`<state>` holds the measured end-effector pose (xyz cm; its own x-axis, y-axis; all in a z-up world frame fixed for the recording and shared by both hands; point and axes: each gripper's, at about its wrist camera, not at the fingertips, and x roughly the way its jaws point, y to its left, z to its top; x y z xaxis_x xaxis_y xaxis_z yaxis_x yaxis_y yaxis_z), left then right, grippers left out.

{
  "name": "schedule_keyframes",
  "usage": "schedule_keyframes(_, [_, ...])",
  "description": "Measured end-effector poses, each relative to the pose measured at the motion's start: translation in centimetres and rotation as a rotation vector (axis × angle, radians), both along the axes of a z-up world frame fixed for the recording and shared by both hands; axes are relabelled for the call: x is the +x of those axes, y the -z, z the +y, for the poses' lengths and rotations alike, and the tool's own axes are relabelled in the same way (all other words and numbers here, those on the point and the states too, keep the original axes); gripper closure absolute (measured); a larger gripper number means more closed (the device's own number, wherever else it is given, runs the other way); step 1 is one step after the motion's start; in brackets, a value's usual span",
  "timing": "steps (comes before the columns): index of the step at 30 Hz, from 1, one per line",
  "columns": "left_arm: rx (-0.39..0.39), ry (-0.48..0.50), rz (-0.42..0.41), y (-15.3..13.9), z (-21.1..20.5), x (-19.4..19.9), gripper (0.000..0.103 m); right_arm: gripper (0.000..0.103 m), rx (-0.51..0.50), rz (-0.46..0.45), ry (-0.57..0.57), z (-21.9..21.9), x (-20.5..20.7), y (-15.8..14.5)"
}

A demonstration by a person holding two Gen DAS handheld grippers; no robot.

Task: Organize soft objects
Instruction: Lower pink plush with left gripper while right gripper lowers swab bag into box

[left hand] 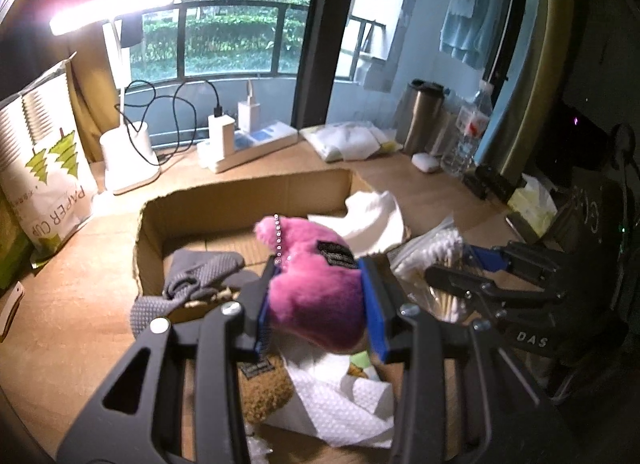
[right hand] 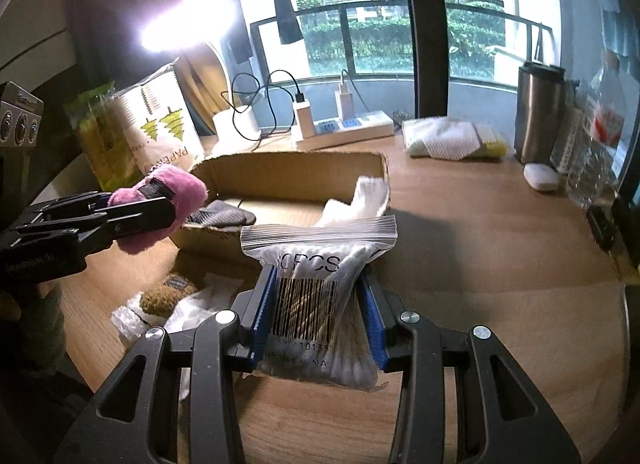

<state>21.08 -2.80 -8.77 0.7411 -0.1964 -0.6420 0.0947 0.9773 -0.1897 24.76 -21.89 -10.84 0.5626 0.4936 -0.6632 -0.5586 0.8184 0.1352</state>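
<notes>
My left gripper [left hand: 320, 296] is shut on a pink plush toy [left hand: 316, 284] with a bead string and a black label, held above the near edge of the open cardboard box [left hand: 240, 194]. In the right wrist view that toy [right hand: 160, 208] hangs at the left in the left gripper [right hand: 138, 210]. My right gripper [right hand: 320, 312] is shut on a clear zip bag of cotton swabs [right hand: 320, 284] with a barcode, lifted off the table. Inside the box lie a grey knitted item [left hand: 196, 272] and white tissue [left hand: 376, 220]. A brown plush [left hand: 264, 392] and white paper towel [left hand: 340, 408] lie below the left gripper.
Along the window side of the wooden table [right hand: 480, 264] stand a lit desk lamp [left hand: 124, 160], a power strip with chargers [left hand: 248, 144], a paper-cup bag [left hand: 44, 168], a white packet [left hand: 348, 140], a steel tumbler [right hand: 540, 112], a water bottle [right hand: 596, 152] and a small white case [right hand: 540, 178].
</notes>
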Motion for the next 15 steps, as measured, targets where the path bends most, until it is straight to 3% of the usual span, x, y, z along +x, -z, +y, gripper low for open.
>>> schedule_keyframes(15, [-0.009,-0.018,-0.038,-0.1,0.6,2.4,0.064,0.06,0.003,-0.036,-0.033,1.9,3.2,-1.9])
